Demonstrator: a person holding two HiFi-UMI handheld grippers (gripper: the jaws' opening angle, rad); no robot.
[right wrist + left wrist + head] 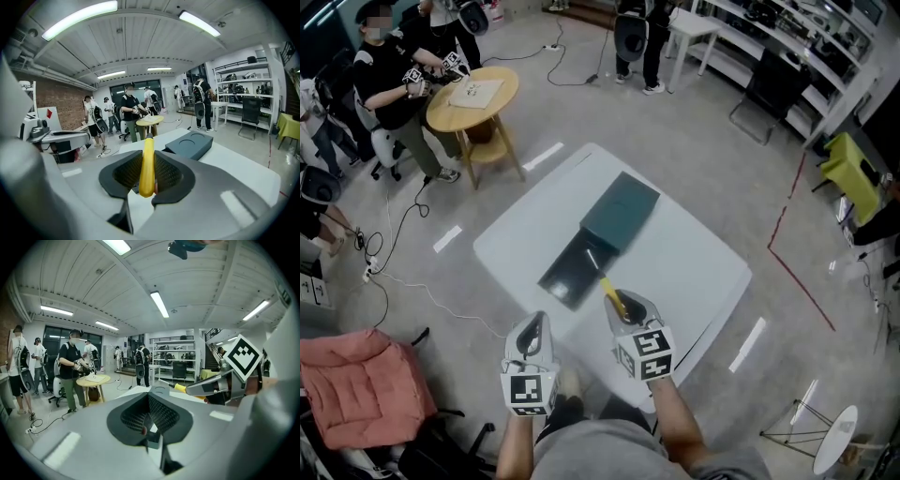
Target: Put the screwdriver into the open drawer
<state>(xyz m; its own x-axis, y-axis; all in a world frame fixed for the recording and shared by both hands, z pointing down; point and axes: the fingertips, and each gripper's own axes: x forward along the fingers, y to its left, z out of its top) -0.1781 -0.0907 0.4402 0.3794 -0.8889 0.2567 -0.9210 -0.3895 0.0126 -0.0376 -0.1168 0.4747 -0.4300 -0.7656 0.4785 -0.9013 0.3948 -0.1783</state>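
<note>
While the head view looks steeply down, a white table (694,272) fills the middle of the frame with a dark teal cabinet (622,212) on it. Its open drawer (570,274) is pulled out toward the lower left. Low in the frame, the right gripper (624,302) is clamped on the yellow handle of a screwdriver (610,292). The thin shaft points up and left and ends over the near end of the drawer, though whether the tip touches anything is not clear at this size. The left gripper (535,323) sits to the left of it, off the lower left edge of the table, with its jaws together and nothing in them. A round wooden table (473,94) with a person (394,84) beside it is at the upper left, and a pink chair (361,384) is at the lower left.

From the left gripper view, the left gripper (149,404) shows its two dark pads meeting along the centre line, closed on nothing. At the right of the frame the right gripper (193,389) and its marker cube (243,357) reach in, with the screwdriver (180,387) sticking out leftward over the white table (140,391).

From the right gripper view, the right gripper (147,158) pinches the screwdriver (146,174) by its handle, which stands nearly upright in the middle of the frame between the pads. The teal cabinet (190,144) lies just right of centre on the white table (239,171), and the round wooden table (150,120) stands beyond.
</note>
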